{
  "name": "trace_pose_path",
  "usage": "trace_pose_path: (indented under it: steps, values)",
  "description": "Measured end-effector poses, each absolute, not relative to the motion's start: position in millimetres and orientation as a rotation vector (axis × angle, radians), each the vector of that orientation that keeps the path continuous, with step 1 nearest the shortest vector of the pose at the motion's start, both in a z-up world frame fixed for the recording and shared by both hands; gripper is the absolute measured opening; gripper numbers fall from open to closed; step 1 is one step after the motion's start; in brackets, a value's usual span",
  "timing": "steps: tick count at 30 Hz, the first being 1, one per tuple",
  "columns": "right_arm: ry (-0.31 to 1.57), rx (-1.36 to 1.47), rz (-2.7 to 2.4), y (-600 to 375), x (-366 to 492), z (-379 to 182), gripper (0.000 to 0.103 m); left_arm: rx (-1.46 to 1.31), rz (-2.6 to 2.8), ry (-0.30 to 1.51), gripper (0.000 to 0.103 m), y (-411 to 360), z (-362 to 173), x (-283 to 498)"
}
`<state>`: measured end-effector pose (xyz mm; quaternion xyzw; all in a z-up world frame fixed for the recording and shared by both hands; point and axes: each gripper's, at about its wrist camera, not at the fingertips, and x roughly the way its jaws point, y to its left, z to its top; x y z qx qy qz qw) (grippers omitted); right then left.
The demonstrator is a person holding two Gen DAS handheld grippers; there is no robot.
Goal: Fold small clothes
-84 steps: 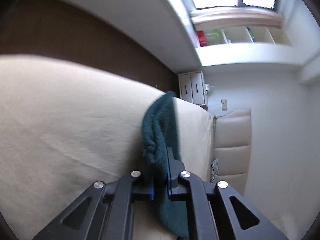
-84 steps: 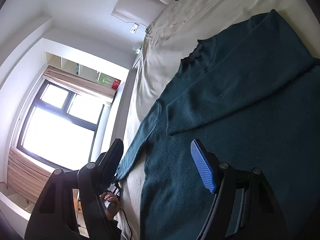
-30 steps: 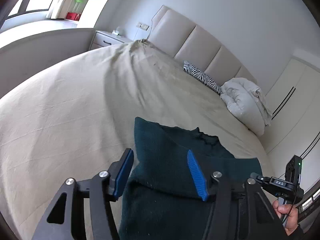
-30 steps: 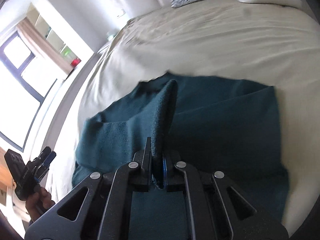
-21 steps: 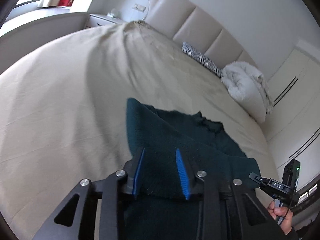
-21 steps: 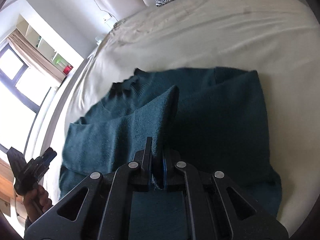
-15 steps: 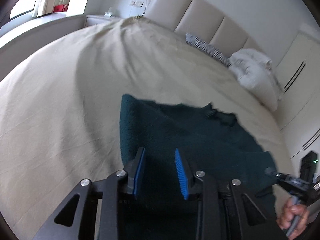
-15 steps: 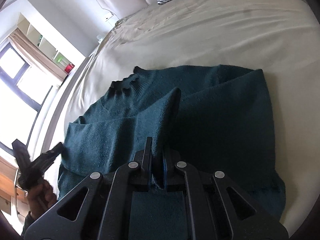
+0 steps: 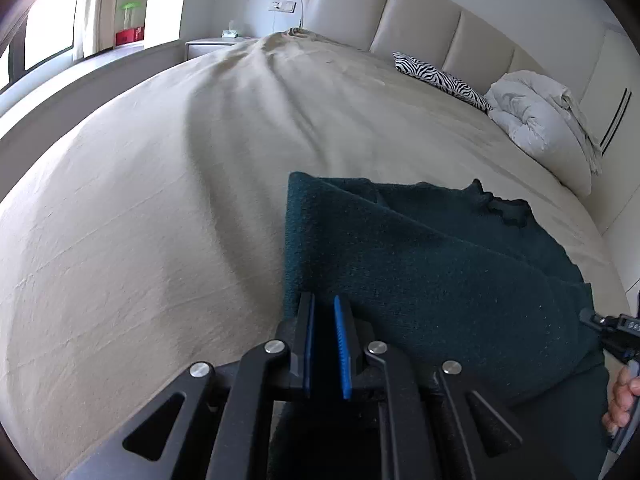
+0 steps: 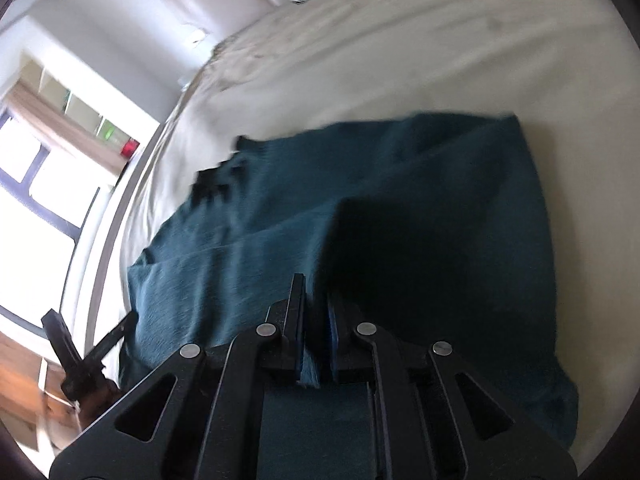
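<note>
Sweater (image 9: 440, 264) now flatter — right claw (image 10: 316, 320) view blurred

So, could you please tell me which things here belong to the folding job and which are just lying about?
Job:
- teal sweater
- left claw
- right claw, shut on the sweater
- bed sheet, the folding surface

Lying about:
- zebra pillow
- white duvet
- nightstand

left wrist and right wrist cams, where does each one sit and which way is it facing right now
Left wrist: sits on the left gripper, looks up the bed toward the headboard; dark teal sweater between its nearly closed fingers, the other hand at the right edge.
Right wrist: sits on the right gripper, tilted, faces the window; jaws clamp a sweater fold, the other gripper at lower left.
Shared: sweater, bed, zebra pillow.
</note>
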<state>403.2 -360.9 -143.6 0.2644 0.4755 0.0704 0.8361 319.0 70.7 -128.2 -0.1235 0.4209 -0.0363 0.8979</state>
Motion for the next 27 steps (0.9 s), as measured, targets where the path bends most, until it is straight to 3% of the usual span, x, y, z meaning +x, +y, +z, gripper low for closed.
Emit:
trace_pose_path:
  steps: [2,5,9,11,13,14,17,19,21,24,27]
  values:
    - [1.016,0.618,0.163,-369.1,401.3,-153.2,0.010,-0.277,-0.076,0.872,0.013,72.7,-122.5,317.4]
    - [1.019,0.623,0.146,-373.3,394.2,-153.5,0.011,-0.300,-0.089,0.825,0.021,71.6,-103.7,309.9]
    - [0.914,0.660,0.113,-376.3,380.6,-133.7,0.020,-0.371,-0.198,0.793,0.021,60.8,-85.7,322.1]
    - [0.891,0.713,0.195,-367.8,383.0,-126.9,0.031,-0.358,-0.224,0.798,0.022,52.1,-84.9,334.2]
    - [0.874,0.732,0.268,-354.5,387.9,-124.9,0.065,-0.357,-0.204,0.866,0.024,51.7,-101.4,355.8]
    - [0.867,0.735,0.285,-350.4,389.2,-125.2,0.068,-0.364,-0.181,0.893,0.024,55.3,-109.2,363.0]
    - [0.892,0.753,0.330,-341.5,398.3,-139.4,0.068,-0.478,-0.207,0.934,0.021,80.4,-138.3,377.2]
    - [0.963,0.797,0.306,-346.5,407.0,-164.2,0.063,-0.585,-0.222,0.947,0.009,95.7,-144.1,378.6]
    - [0.924,0.869,0.329,-353.2,403.3,-165.7,0.063,-0.603,-0.239,0.950,0.008,98.6,-140.5,378.2]
    - [0.865,0.932,0.384,-350.1,392.5,-160.6,0.067,-0.635,-0.277,0.907,0.033,98.1,-133.3,371.7]
    - [0.885,0.933,0.409,-347.4,394.4,-164.2,0.067,-0.568,-0.275,0.914,0.033,86.6,-136.0,366.7]
